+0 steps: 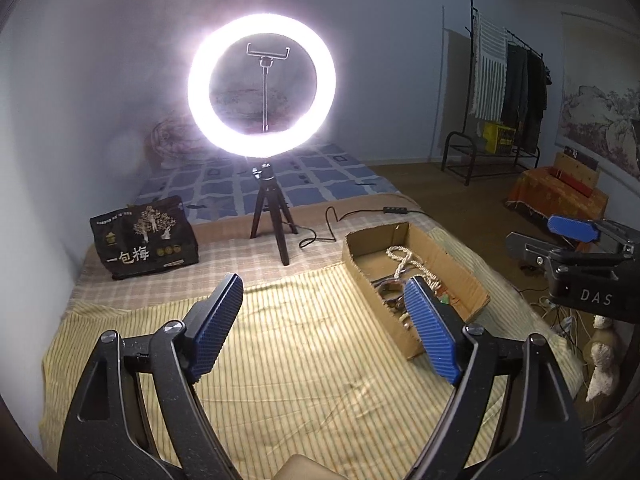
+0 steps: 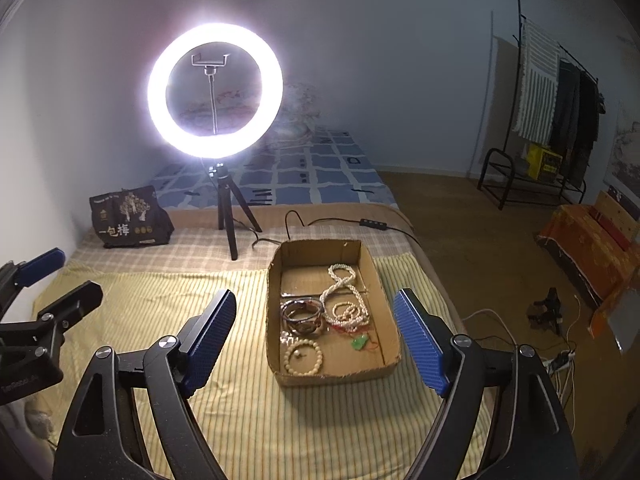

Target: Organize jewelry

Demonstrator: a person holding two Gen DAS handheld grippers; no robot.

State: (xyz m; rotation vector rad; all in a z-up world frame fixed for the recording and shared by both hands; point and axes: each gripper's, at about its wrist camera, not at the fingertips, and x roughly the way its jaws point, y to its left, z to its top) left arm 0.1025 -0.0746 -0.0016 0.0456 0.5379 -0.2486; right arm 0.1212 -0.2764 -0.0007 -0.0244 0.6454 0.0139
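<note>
A shallow cardboard box (image 2: 380,284) lies on the striped bedspread (image 2: 160,292). Inside it are a long white bead necklace (image 2: 344,284), dark bangles (image 2: 302,314), a cream bead bracelet (image 2: 303,357) and a small green pendant (image 2: 359,342) on a red cord. My right gripper (image 2: 318,320) hovers open above the near end of the box, nothing between its blue pads. My left gripper (image 1: 324,316) is open over the bare bedspread (image 1: 300,344), left of the box (image 1: 460,264), and holds nothing. Its right pad hides part of the jewelry. Each gripper shows at the edge of the other's view.
A lit ring light on a small tripod (image 2: 232,216) stands behind the box, its cable (image 2: 360,222) trailing across the bed. A dark printed bag (image 2: 130,218) sits at the back left. Right of the bed are floor, loose wires (image 2: 560,360) and a clothes rack (image 2: 556,120).
</note>
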